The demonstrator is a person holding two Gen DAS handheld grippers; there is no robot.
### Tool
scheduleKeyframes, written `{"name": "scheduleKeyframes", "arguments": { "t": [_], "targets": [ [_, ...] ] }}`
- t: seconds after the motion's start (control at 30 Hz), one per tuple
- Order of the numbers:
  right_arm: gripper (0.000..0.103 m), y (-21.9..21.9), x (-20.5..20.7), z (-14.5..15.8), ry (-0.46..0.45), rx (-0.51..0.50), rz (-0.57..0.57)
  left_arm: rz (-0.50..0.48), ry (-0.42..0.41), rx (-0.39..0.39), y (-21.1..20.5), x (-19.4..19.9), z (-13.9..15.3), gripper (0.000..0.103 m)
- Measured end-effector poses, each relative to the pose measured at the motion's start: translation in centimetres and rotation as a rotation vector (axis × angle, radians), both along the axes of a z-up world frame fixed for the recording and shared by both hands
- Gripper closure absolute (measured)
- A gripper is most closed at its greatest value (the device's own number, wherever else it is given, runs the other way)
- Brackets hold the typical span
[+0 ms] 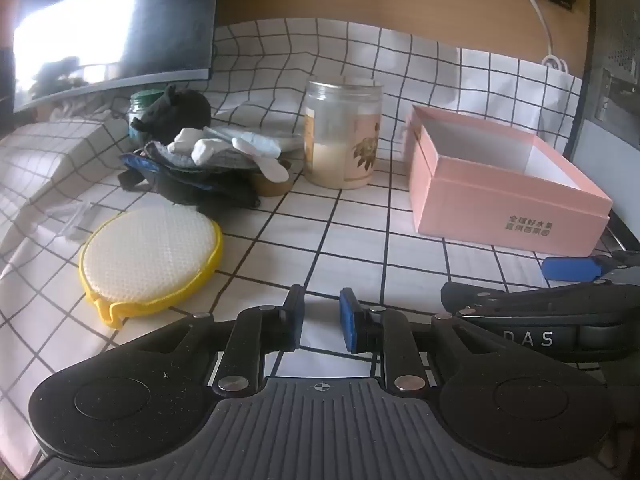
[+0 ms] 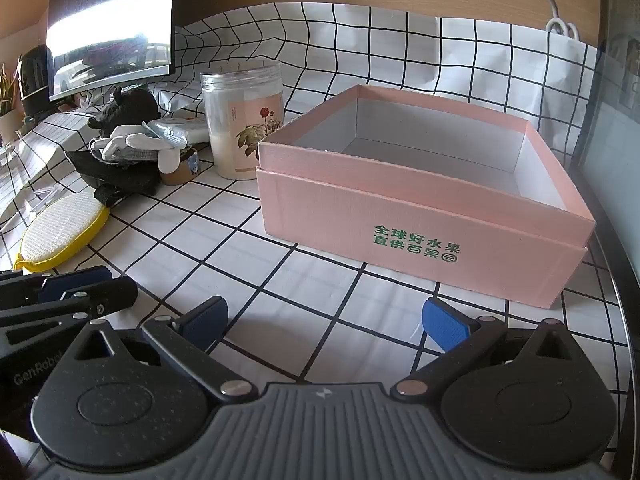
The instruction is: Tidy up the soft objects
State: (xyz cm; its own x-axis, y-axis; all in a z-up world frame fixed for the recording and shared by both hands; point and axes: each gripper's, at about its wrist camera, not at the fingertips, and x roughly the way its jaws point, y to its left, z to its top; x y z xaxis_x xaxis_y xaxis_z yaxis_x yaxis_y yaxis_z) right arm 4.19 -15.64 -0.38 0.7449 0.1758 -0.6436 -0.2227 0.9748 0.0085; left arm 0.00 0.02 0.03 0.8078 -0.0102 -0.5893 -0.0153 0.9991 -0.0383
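Both tongs hovering low over the checked desk, angled down, nothing between the pads. Left tongs drawn nearly together, a narrow gap left, gripping nothing. Right tongs spread fully wide, released, empty. Pink box standing open on the right, near the right tongs, white inside, apparently with nothing in it yet; likely the destination. Round yellow-rimmed sponge pad lying flat at near left, just ahead of the left tongs, apart from the rest. Farther back on the left, a heap of soft things: dark glove or mitt at the bottom, white cloth pieces piled on top, black plush toy behind, touching the heap. Clear jar between heap and box, part-filled with something pale; rigid, probably not part of the sorting. Judged handling: pad light, compressible, low profile, so best pinched across the raised yellow rim at the near edge rather than pressed from above. Plush squashy, forgiving, graspable around the body. Cloth pieces limp, prone to draping and dragging neighbours; pinch at a bunched fold. Risk of knocking the jar while reaching into the heap.
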Motion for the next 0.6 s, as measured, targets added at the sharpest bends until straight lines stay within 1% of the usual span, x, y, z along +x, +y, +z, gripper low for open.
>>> {"name": "scheduleKeyframes", "arguments": {
  "t": [0.6],
  "targets": [
    [0.000, 0.02, 0.00, -0.01, 0.000, 0.000, 0.000, 0.000, -0.002, -0.008, 0.07, -0.01, 0.00, 0.081]
  ]
}}
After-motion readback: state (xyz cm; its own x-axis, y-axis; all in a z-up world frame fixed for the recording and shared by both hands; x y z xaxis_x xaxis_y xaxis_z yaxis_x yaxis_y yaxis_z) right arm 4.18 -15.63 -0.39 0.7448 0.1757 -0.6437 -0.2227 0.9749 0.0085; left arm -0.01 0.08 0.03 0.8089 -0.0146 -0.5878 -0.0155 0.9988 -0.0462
